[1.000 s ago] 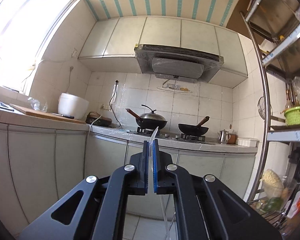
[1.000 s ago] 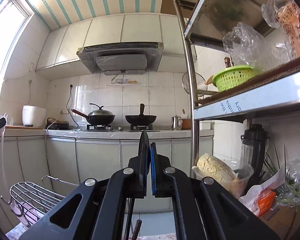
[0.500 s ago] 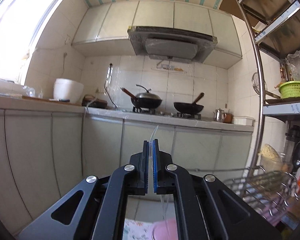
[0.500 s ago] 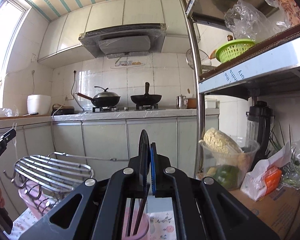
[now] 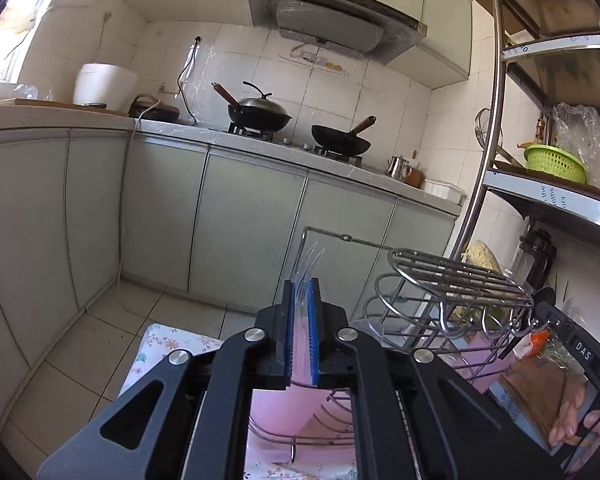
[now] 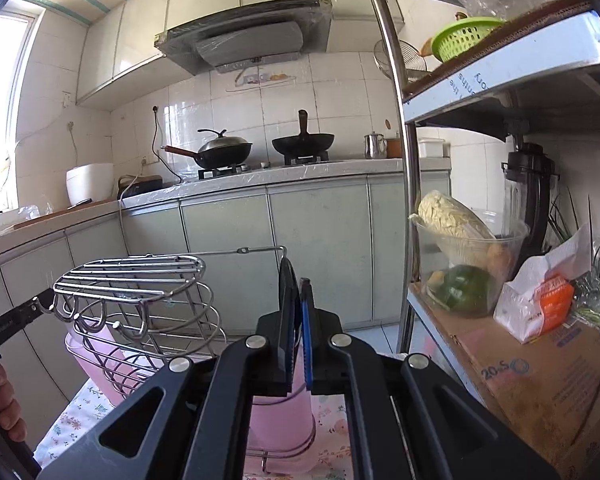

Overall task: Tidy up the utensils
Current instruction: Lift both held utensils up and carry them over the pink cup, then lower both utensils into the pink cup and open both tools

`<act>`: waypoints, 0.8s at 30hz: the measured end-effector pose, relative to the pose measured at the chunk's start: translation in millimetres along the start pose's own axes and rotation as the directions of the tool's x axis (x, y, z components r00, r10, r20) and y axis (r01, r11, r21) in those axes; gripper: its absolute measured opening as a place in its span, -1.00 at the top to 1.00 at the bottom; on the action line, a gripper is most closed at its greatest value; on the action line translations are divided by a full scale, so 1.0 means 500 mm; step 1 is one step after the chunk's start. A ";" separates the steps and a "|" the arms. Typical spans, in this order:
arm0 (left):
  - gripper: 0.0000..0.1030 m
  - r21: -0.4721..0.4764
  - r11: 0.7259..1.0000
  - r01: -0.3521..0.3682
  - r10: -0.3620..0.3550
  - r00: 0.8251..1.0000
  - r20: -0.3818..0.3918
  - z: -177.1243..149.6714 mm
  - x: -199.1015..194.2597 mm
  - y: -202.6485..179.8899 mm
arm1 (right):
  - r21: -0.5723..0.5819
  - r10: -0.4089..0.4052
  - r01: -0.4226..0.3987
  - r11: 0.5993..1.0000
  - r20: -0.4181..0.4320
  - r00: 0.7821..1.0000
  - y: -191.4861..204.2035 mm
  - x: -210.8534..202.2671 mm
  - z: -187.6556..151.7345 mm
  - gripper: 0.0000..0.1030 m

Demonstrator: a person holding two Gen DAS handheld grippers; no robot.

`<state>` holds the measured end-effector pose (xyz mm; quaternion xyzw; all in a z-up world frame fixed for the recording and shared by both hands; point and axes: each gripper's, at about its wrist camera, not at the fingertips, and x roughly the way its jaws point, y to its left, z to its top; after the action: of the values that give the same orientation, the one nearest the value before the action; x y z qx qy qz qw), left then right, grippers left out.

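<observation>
Left gripper (image 5: 301, 296) is nipped on clear plastic utensils (image 5: 306, 264), jaws easing apart; right gripper (image 6: 298, 304) is clamped on a black utensil (image 6: 287, 280). Both poised for dropping above the pink cup (image 6: 280, 436) at 6 o'clock.

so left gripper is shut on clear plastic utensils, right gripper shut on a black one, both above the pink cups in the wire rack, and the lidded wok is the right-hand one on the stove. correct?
One error: the lidded black wok is the left-hand one on the stove; the open black wok sits to its right, as the right wrist view shows. The rest holds: left gripper shut on clear plastic utensils, right gripper shut on a black utensil.
</observation>
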<state>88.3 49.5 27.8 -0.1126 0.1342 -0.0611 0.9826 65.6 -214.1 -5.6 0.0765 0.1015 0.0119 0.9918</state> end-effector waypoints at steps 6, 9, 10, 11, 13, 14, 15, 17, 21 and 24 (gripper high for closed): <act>0.90 -0.037 0.999 0.012 -0.013 0.999 -0.035 0.021 -0.007 0.011 | 0.063 0.026 -0.024 0.998 -0.021 0.999 -0.025 -0.009 0.016 0.94; 0.90 -0.035 0.999 0.023 -0.025 0.996 -0.080 0.035 0.003 0.016 | 0.061 0.031 -0.028 0.998 -0.045 0.999 -0.029 -0.001 0.025 0.93; 0.84 -0.035 0.999 0.023 -0.026 0.994 -0.104 0.036 0.010 0.017 | 0.061 0.032 -0.029 0.998 -0.062 0.998 -0.030 0.003 0.025 0.93; 0.82 -0.033 0.999 0.023 -0.027 0.991 -0.131 0.036 0.020 0.019 | 0.068 0.038 -0.033 0.997 -0.081 0.996 -0.032 0.009 0.024 0.91; 0.65 -0.041 0.999 0.009 -0.017 0.982 -0.188 0.033 0.035 0.027 | 0.092 0.054 -0.043 0.995 -0.114 0.992 -0.036 0.018 0.018 0.87; 0.58 -0.058 0.998 0.006 -0.018 0.977 -0.211 0.033 0.039 0.034 | 0.095 0.056 -0.043 0.994 -0.129 0.990 -0.038 0.022 0.016 0.86; 0.48 -0.072 0.997 0.002 -0.017 0.975 -0.221 0.032 0.039 0.039 | 0.094 0.054 -0.041 0.995 -0.143 0.988 -0.039 0.025 0.013 0.85; 0.43 -0.098 0.995 -0.006 -0.017 0.973 -0.230 0.036 0.035 0.049 | 0.093 0.055 -0.040 0.995 -0.163 0.985 -0.043 0.029 0.010 0.81; 0.37 -0.086 0.996 -0.019 0.000 0.977 -0.213 0.044 0.012 0.051 | 0.120 0.067 -0.046 0.992 -0.182 0.981 -0.057 0.027 0.007 0.78; 0.37 -0.076 0.997 -0.024 0.007 0.976 -0.217 0.047 -0.001 0.047 | 0.134 0.075 -0.051 0.990 -0.184 0.980 -0.063 0.018 0.007 0.68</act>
<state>96.4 77.0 44.4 -0.1427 0.2438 -0.0598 0.9574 75.3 -245.5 -9.0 0.1418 0.1929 0.0440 0.9699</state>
